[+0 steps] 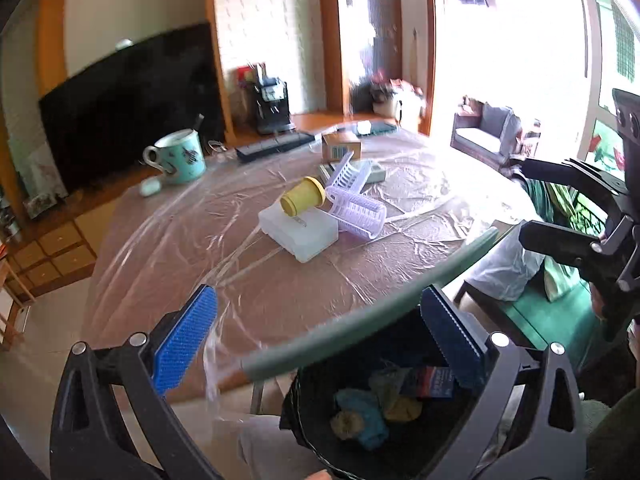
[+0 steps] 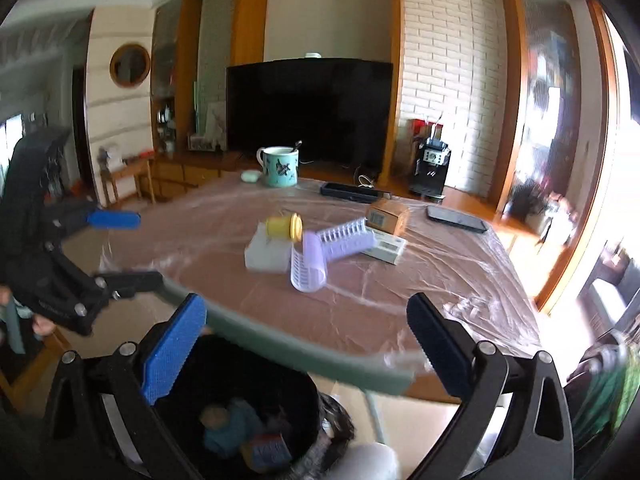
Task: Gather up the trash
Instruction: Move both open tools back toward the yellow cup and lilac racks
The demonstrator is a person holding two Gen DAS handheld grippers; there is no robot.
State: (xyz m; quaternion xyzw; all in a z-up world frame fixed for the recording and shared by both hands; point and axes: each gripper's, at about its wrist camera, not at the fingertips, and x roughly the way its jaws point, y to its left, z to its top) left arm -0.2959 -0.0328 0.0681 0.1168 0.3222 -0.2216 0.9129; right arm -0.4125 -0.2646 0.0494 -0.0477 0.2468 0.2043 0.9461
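Note:
A black trash bin (image 1: 320, 412) stands below the table's near edge; it also shows in the right wrist view (image 2: 248, 368). It holds blue and yellow crumpled trash (image 1: 360, 416) and a small dark carton (image 1: 430, 382). My left gripper (image 1: 320, 340) is open and empty, above the bin rim. My right gripper (image 2: 308, 344) is open and empty, above the bin and the table's green edge (image 2: 280, 340). On the table lie a yellow cup (image 1: 302, 201) on a white box (image 1: 298, 232), lilac plastic baskets (image 1: 356, 204) and a small cardboard box (image 1: 341, 146).
A teal mug (image 1: 180, 156), a dark remote (image 1: 272, 146) and a phone (image 2: 456, 218) lie on the plastic-covered table (image 1: 240, 264). A TV (image 2: 308, 112) and coffee machine (image 2: 432, 168) stand behind. A chair with bags (image 1: 532, 272) is at the right.

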